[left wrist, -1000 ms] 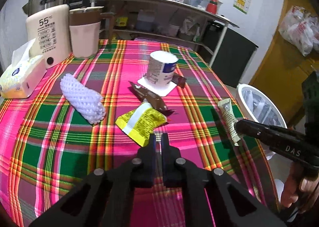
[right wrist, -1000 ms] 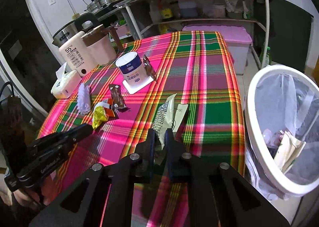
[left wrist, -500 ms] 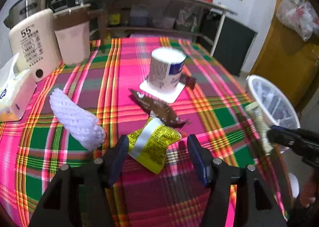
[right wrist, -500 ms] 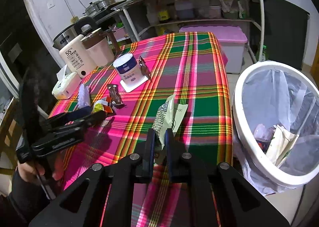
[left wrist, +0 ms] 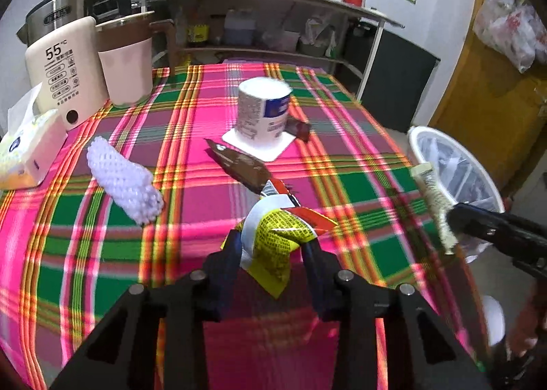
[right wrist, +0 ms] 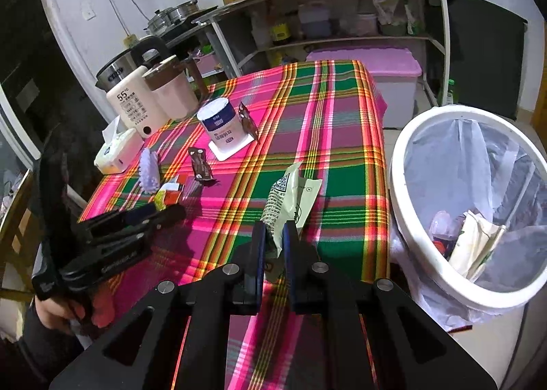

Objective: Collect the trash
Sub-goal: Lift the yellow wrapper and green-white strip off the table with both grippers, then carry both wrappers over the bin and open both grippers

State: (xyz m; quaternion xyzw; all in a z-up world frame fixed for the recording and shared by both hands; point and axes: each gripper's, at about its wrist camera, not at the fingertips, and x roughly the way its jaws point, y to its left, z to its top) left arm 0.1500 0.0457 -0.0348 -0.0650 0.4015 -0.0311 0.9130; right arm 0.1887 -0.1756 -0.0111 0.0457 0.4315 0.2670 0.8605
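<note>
A yellow snack wrapper (left wrist: 277, 243) bunches up between the fingers of my left gripper (left wrist: 271, 246), whose jaws are closing and press it from both sides near the table's front. My right gripper (right wrist: 273, 239) is shut on a pale green wrapper (right wrist: 287, 198) and holds it above the table's right edge, beside the white trash bin (right wrist: 403, 167). A brown wrapper (left wrist: 239, 164), a white foam net (left wrist: 123, 178) and a second brown wrapper (left wrist: 299, 128) lie on the plaid cloth. In the left wrist view the right gripper (left wrist: 454, 215) shows at the right with its wrapper (left wrist: 430, 191).
A white can (left wrist: 263, 109) stands on a white coaster mid-table. A tissue box (left wrist: 27, 150), a cream kettle (left wrist: 61, 65) and a pink jug (left wrist: 126, 65) line the far left. The bin holds several scraps. A shelf unit (right wrist: 342, 13) stands behind the table.
My left gripper opened wide, moved forward over the yellow wrapper and has closed onto it, crumpling it. My right gripper kept hold of the pale wrapper and drifted slightly toward the bin.
</note>
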